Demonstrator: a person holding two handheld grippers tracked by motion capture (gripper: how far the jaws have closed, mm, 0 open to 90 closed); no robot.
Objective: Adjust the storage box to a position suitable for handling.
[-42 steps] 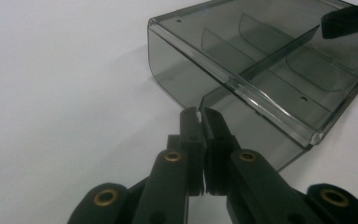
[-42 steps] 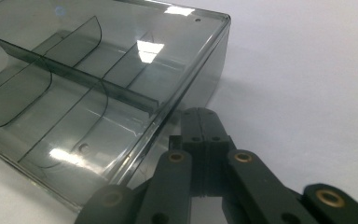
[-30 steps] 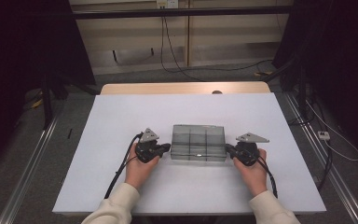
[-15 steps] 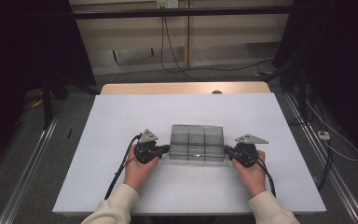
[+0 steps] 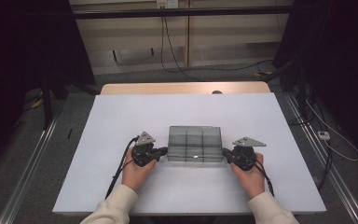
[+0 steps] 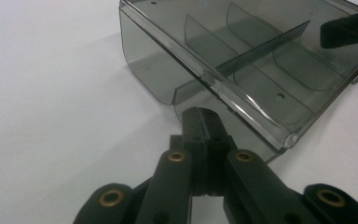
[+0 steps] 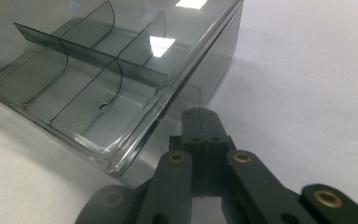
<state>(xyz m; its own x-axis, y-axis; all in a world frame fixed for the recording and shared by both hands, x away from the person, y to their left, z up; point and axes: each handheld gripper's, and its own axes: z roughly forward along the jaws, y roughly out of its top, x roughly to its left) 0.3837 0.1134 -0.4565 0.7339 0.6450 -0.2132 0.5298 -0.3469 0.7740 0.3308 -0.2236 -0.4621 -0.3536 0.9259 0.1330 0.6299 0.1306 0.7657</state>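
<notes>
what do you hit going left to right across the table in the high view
left hand → left gripper with shut jaws → smoky clear divided box → right gripper with shut jaws → right hand

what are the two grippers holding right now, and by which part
Nothing is held. The left gripper and right gripper are both shut with no thing between their jaws, tips at opposite end walls of the smoky divided box.

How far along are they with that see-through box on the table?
Early, it seems. Done: the grey divided box sits on the white table, its compartments empty. In hand: the left tongs and right tongs, both shut with nothing between them, are at the box's two ends. Lifting or moving it looks still to come.
</notes>
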